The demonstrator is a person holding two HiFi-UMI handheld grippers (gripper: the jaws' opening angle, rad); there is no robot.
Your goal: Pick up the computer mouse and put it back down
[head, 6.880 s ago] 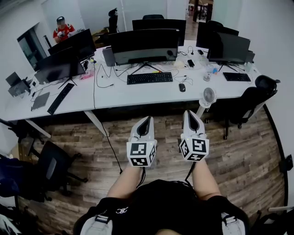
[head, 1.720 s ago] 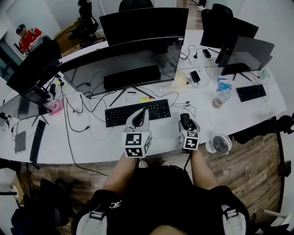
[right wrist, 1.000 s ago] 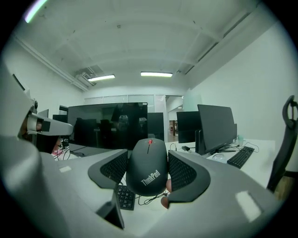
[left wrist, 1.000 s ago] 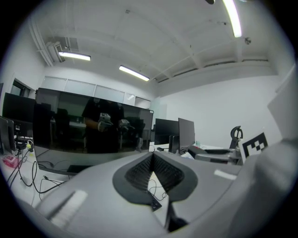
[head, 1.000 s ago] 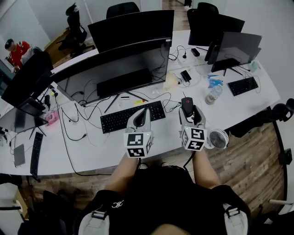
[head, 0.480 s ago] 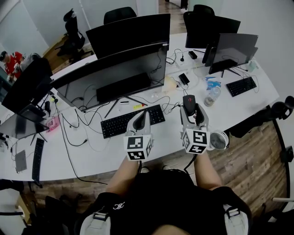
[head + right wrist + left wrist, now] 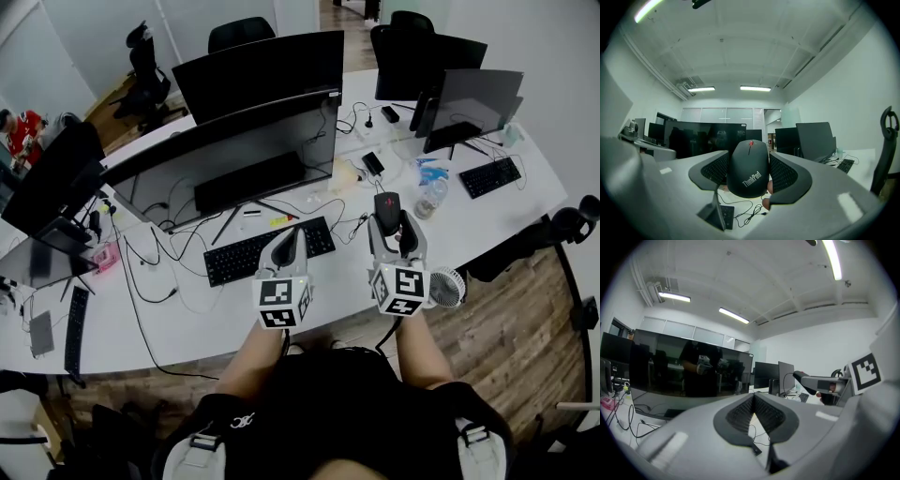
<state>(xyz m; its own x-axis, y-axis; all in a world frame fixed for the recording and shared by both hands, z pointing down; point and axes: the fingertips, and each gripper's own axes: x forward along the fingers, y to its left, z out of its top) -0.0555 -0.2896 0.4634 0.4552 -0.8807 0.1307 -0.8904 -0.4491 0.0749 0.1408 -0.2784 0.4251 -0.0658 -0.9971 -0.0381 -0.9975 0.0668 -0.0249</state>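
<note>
A black computer mouse (image 7: 749, 168) with a red scroll wheel sits between the jaws of my right gripper (image 7: 749, 164), which is shut on it and holds it up off the desk. From the head view the mouse (image 7: 386, 207) hangs above the white desk (image 7: 309, 277), right of the black keyboard (image 7: 270, 250), with my right gripper (image 7: 392, 225) around it. My left gripper (image 7: 285, 246) hovers over the keyboard's right half. In its own view the left gripper (image 7: 753, 414) has its jaws together with nothing between them.
A wide curved monitor (image 7: 230, 155) stands behind the keyboard, with more monitors (image 7: 464, 97) at the right and left. Loose cables (image 7: 159, 262), a water bottle (image 7: 426, 198), a small white fan (image 7: 446, 286) at the desk's front edge and a second keyboard (image 7: 486, 175) lie around.
Since 1.7 s ago my right gripper has risen from the desk with the mouse in it. Over the last half second both grippers have barely moved.
</note>
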